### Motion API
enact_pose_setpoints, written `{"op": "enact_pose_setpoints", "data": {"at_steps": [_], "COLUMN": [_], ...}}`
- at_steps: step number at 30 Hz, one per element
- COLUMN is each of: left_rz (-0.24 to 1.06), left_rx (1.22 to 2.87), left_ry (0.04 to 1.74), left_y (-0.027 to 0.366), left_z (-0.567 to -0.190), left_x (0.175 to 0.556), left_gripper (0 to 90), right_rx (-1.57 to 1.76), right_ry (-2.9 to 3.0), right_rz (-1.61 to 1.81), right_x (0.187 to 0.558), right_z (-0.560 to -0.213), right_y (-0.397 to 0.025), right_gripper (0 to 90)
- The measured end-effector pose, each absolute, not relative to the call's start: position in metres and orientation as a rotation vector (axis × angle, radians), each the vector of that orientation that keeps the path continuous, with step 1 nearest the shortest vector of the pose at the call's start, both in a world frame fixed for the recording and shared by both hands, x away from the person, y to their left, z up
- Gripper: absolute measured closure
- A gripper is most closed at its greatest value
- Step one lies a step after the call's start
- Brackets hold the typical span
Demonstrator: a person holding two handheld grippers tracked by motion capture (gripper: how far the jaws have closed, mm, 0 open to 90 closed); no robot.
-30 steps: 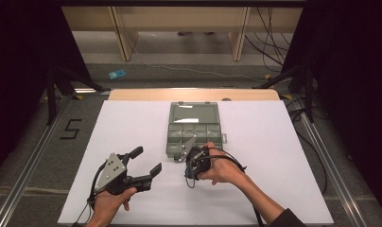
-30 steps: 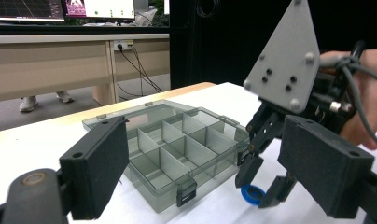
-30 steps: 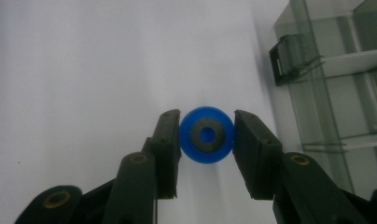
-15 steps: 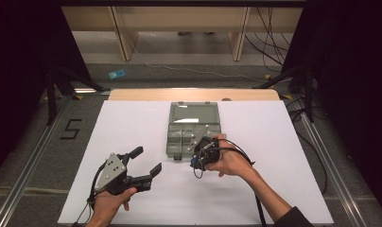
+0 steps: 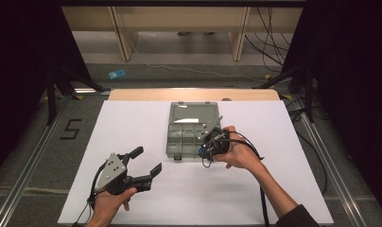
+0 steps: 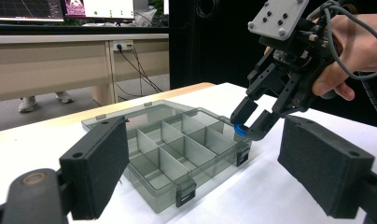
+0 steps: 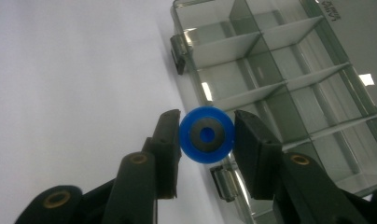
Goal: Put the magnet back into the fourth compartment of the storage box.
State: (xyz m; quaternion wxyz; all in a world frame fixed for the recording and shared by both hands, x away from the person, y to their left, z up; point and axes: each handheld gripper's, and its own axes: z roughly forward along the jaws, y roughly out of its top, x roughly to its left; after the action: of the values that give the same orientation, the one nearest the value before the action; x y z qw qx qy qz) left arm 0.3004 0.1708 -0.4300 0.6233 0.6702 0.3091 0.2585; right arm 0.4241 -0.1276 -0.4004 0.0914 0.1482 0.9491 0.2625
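- The right tool (image 5: pixel 204 152) is clamped on a small blue ring (image 7: pixel 206 135), one jaw pressing it on each side; the right gripper view shows the ring's dark centre with a blue hole in it.
- In the left gripper view the ring (image 6: pixel 240 129) sits between the right tool's (image 6: pixel 249 125) jaw tips, just above the near right corner of the box (image 6: pixel 168 144).
- The box (image 5: pixel 191 130) is a clear grey plastic organizer with its lid swung open and lying flat on the far side; it rests on the white counter (image 5: pixel 132 123).
- Thin walls split the box (image 7: pixel 289 84) into several compartments; those that can be seen look bare.
- Small hinged latches sit along the box's near edge, and one shows just below the held ring in the right gripper view.
- From the high view the right hand (image 5: pixel 238 151) holds its tool at the box's right front corner, with a cable looping off the tool toward the forearm.
- The left tool (image 5: pixel 144 163) is open and holds nothing, its jaws spread wide; it is held just above the counter, well apart from the box on the near left.
- The left hand (image 5: pixel 108 201) grips that tool from below, and a grey three-cornered plate tops it.
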Motion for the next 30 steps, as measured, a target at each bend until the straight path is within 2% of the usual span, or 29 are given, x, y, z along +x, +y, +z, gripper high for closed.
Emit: {"op": "enact_pose_setpoints", "data": {"at_steps": [30], "left_rz": [0.593], "left_rx": [1.54], "left_ry": [0.71], "left_y": [0.17], "left_z": [-0.43], "left_x": [0.3], "left_gripper": [15.6], "right_rx": [0.61], "right_ry": [2.666], "right_rz": [0.783], "right_x": [0.462], "right_z": [-0.402], "right_y": [-0.16], "right_gripper": [62.7]}}
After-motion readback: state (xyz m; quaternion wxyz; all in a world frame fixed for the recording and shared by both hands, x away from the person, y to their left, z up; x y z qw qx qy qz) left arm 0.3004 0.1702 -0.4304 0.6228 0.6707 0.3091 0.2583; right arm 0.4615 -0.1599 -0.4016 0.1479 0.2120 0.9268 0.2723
